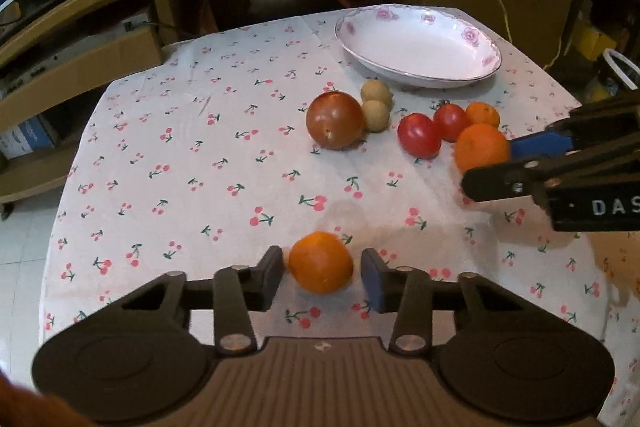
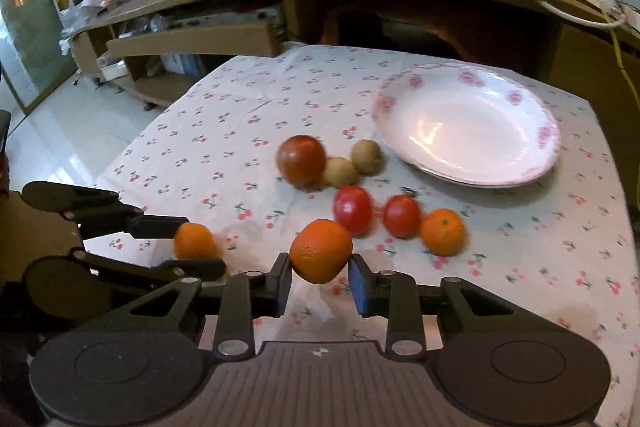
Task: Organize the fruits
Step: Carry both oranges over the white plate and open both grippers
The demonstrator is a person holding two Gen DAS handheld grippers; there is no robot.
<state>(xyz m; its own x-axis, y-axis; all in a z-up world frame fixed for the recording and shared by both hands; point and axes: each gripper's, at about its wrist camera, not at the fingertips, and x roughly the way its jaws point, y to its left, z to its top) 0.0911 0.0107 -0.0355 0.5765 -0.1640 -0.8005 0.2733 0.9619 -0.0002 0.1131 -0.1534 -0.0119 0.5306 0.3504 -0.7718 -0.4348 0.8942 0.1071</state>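
1. Left wrist view: left gripper (image 1: 322, 277) stands wide open around an orange (image 1: 321, 262) resting on the tablecloth (image 1: 192, 163), with a gap at each finger. Right gripper (image 1: 494, 165) brackets a second orange (image 1: 482, 147).
2. Right wrist view: right gripper (image 2: 320, 281) flanks that orange (image 2: 321, 251); left finger touching, right finger contact unclear. Tomatoes (image 2: 353, 207) and plate (image 2: 466, 125) lie beyond.

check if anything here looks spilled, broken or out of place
Nothing spilled or broken. The plate is empty and every fruit lies on the tablecloth; one orange sits apart from the cluster, between the left tool's open fingers.
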